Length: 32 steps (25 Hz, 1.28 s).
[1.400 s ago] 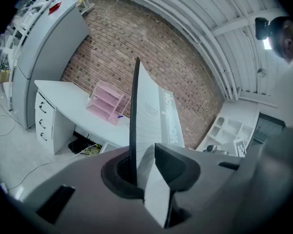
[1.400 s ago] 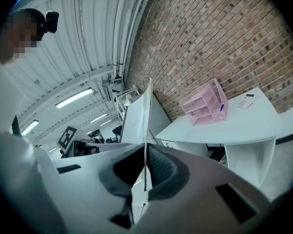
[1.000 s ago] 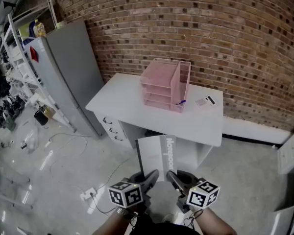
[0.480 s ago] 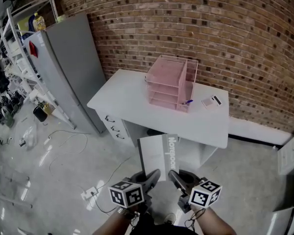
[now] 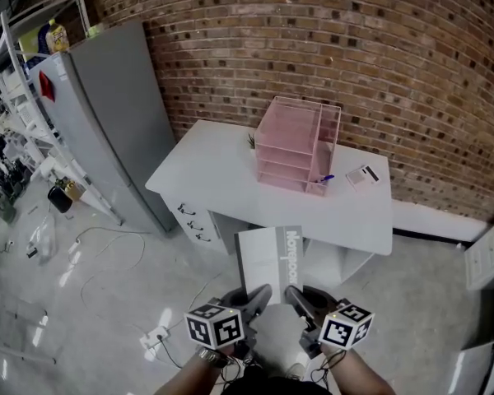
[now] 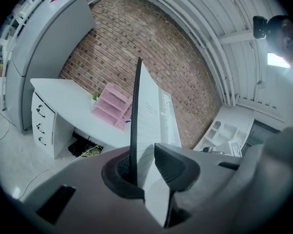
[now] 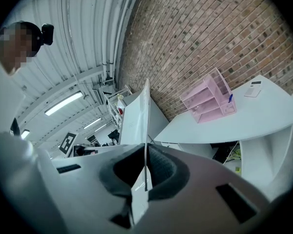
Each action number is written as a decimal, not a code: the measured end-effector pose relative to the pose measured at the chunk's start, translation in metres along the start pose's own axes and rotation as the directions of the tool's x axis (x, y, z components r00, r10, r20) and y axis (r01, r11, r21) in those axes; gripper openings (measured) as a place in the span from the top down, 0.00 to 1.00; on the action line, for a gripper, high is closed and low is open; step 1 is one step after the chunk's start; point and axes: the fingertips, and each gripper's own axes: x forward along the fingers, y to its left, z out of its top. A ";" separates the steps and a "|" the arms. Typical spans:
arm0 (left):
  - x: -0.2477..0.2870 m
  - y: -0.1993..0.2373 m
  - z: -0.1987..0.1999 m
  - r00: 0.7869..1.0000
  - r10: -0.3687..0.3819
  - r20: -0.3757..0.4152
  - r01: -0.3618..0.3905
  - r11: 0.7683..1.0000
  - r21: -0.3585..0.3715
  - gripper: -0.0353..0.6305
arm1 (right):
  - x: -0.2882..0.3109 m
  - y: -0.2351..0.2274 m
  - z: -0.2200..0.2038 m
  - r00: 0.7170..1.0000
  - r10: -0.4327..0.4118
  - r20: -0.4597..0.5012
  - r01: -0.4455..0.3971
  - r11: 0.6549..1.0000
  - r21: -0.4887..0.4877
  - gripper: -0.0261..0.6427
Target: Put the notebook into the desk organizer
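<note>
A grey-white notebook (image 5: 272, 260) with "Notebook" printed down its cover is held upright in the air between me and the desk. My left gripper (image 5: 253, 297) is shut on its lower left edge and my right gripper (image 5: 294, 297) is shut on its lower right edge. In the left gripper view the notebook (image 6: 151, 116) stands edge-on between the pads of the left gripper (image 6: 142, 164). The right gripper (image 7: 145, 167) pinches a thin edge of the notebook (image 7: 136, 116). The pink desk organizer (image 5: 296, 142) with several shelves stands on the white desk (image 5: 214, 171), well beyond the grippers.
A blue pen (image 5: 325, 179) sits in the organizer's side slot and a small calculator (image 5: 364, 175) lies to its right. A tall grey cabinet (image 5: 107, 113) stands left of the desk. The brick wall (image 5: 354, 48) runs behind it, and cables (image 5: 107, 245) lie on the floor.
The desk and organizer have drifted to the right and slightly lower in the head view. Both grippers still hold the notebook the same way.
</note>
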 end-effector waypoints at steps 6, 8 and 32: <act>-0.012 0.035 0.027 1.000 -0.010 -0.004 0.010 1.000 0.013 0.85 | 0.044 0.009 0.003 1.000 -0.005 0.022 0.004 1.000 0.008 0.94; -0.016 0.044 0.034 1.000 -0.014 -0.004 0.014 1.000 0.021 0.85 | 0.056 0.012 0.004 1.000 -0.001 0.027 0.001 1.000 0.006 0.94; 0.092 0.110 0.119 0.999 0.033 0.020 -0.033 0.999 0.011 0.85 | 0.145 -0.090 0.089 0.997 0.079 0.006 -0.080 0.995 0.065 0.94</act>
